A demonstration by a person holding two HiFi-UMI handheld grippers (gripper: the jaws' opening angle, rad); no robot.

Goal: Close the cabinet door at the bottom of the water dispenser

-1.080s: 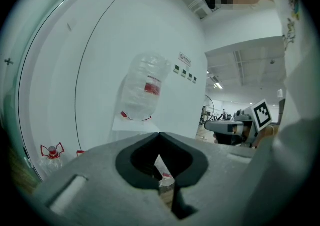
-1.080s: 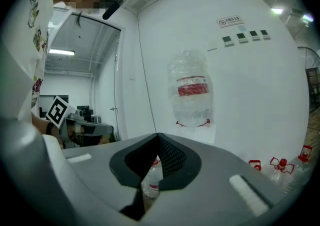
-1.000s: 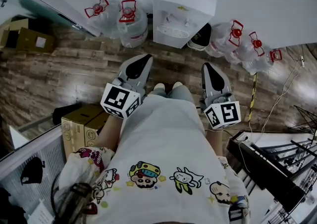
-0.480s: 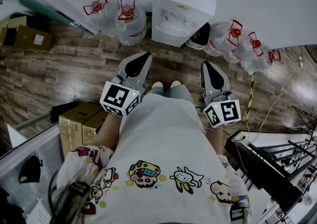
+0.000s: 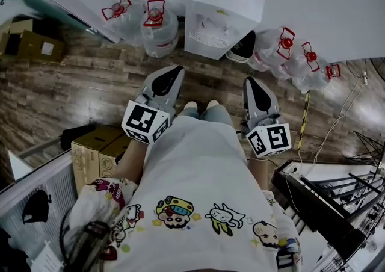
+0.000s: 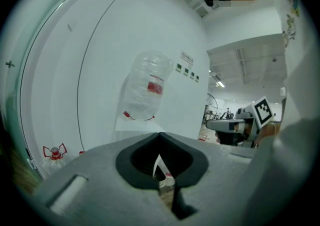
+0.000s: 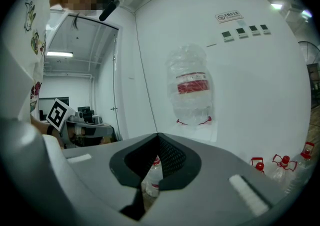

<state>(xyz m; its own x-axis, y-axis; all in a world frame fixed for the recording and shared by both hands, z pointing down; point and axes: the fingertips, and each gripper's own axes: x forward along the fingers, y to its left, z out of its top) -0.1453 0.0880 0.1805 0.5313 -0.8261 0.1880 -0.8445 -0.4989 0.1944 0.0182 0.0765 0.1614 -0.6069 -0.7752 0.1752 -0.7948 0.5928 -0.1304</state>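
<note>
Wood floor (image 5: 90,84), white wall. Water dispenser (image 5: 222,9) at 12 o'clock; cabinet door at its bottom is hidden from above, so ajar or closed is unclear. Left hand-held gripper (image 5: 178,68) and right hand-held gripper (image 5: 250,80) are both closed, empty and well short of it. If ajar, go low and push flat with closed tips.

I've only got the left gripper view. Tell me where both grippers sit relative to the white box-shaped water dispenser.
Observer: Head view shows the left gripper and right gripper at the person's waist, pointing toward the white box-shaped water dispenser, short of it, wooden floor between.
Operator: Report the right jaws.
Observer: Shut, nothing between them.
Operator: Find the cabinet door.
Observer: A dark shape stands beside the dispenser's base, on the right gripper's side; whether it's the door, I cannot tell.
</note>
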